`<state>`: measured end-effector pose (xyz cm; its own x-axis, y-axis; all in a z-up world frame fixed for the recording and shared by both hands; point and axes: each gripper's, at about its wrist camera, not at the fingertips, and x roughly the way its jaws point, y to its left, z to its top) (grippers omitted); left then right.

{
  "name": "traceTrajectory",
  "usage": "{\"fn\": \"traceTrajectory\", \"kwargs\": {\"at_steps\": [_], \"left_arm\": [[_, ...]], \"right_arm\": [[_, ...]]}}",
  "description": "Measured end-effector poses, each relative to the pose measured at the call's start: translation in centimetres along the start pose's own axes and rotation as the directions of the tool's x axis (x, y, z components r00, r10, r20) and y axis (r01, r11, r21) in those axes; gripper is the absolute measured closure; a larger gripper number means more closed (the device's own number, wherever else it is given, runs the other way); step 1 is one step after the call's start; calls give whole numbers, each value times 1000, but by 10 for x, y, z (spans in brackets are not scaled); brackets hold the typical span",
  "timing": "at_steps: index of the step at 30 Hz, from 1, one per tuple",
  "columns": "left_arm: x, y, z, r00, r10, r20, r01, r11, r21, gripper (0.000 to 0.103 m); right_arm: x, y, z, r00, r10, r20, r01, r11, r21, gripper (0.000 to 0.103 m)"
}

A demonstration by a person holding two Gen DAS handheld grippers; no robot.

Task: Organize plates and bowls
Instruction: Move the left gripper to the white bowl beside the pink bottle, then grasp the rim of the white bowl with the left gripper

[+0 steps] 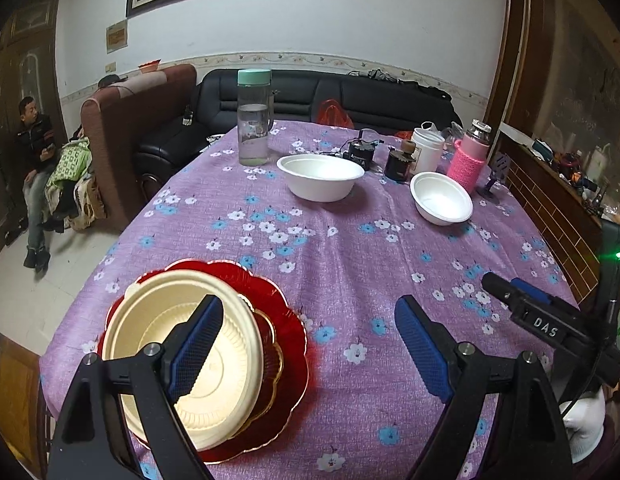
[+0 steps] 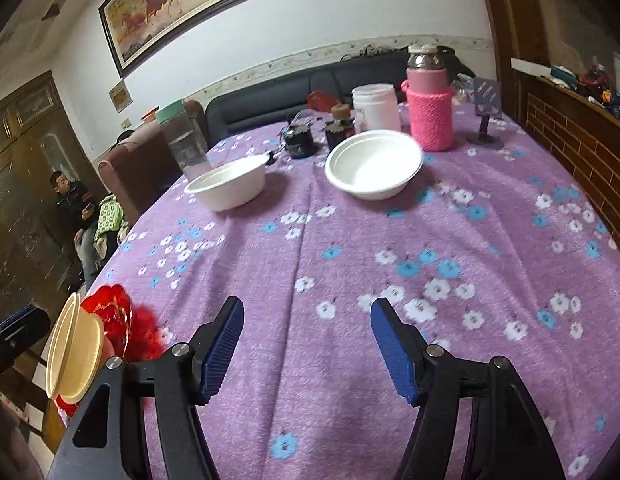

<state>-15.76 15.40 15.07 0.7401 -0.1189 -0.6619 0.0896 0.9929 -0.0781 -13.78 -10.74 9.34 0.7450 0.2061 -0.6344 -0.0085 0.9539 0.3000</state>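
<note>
1. Two white bowls sit toward the far side of the surface (image 1: 341,248) in the left wrist view: the bigger white bowl (image 1: 320,176) just right of the water bottle (image 1: 253,117), the smaller white bowl (image 1: 441,197) further right, in front of the pink knit-sleeved jar (image 1: 468,160).
2. Same view, near left: a cream bowl (image 1: 182,360) sits tilted on a red scalloped plate (image 1: 288,344), which lies flat on the purple flowery cloth.
3. Left hand-held gripper (image 1: 309,344) is wide open, holding nothing. Its left finger overlaps the cream bowl in the picture, but I can't tell if it actually touches.
4. The right hand-held gripper (image 1: 521,300) pokes in from the right edge here, black with blue pads.
5. Over in the right wrist view, the right hand-held gripper (image 2: 308,344) hangs above bare cloth with its jaws spread apart, nothing between them.
6. Both white bowls are well ahead of it: the smaller white bowl (image 2: 373,164) roughly centre, the bigger white bowl (image 2: 228,185) to its left, next to the water bottle (image 2: 184,140).
7. The pink knit-sleeved jar (image 2: 429,114), a white tub (image 2: 375,107) and some dark little jars (image 2: 298,136) stand just behind the bowls.
8. Far left edge of this view: the cream bowl (image 2: 72,354) shows side-on against the red scalloped plate (image 2: 110,308), with the left hand-held gripper (image 2: 18,330) right beside it, a bit blurry.
</note>
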Motion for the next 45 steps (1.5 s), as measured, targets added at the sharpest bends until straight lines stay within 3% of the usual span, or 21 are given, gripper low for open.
{"fn": "traceTrajectory", "kwargs": {"at_steps": [9,15,18,22,28,33,37,45], "left_arm": [[4,-9,31,998,53,38,-54,998,37,16],[-8,2,97,998,-47,51,47,999,-10,16],[-5,8,133,996,-50,68,51,998,-23,10],[15,17,169,998,-43,49,46,998,-46,10],[93,42,205,995,-72,-62,63,988,-140,10],[177,64,206,977,-35,-211,-10,978,-207,10],[235,77,201,955,-19,-295,-57,968,-246,24],[308,83,197,929,-99,-357,-28,942,-335,24]], "right_arm": [[-1,-6,30,1000,22,20,-22,999,23,26],[-13,3,77,997,60,51,-61,998,16,26],[-18,12,112,994,86,67,-87,996,4,26],[-9,26,148,993,109,50,-108,994,-6,26],[48,47,180,992,114,-50,-115,993,-28,26],[117,45,182,979,139,-148,-133,990,48,26],[173,45,178,963,161,-214,-140,984,113,27],[248,54,164,936,186,-300,-144,977,154,35]]}}
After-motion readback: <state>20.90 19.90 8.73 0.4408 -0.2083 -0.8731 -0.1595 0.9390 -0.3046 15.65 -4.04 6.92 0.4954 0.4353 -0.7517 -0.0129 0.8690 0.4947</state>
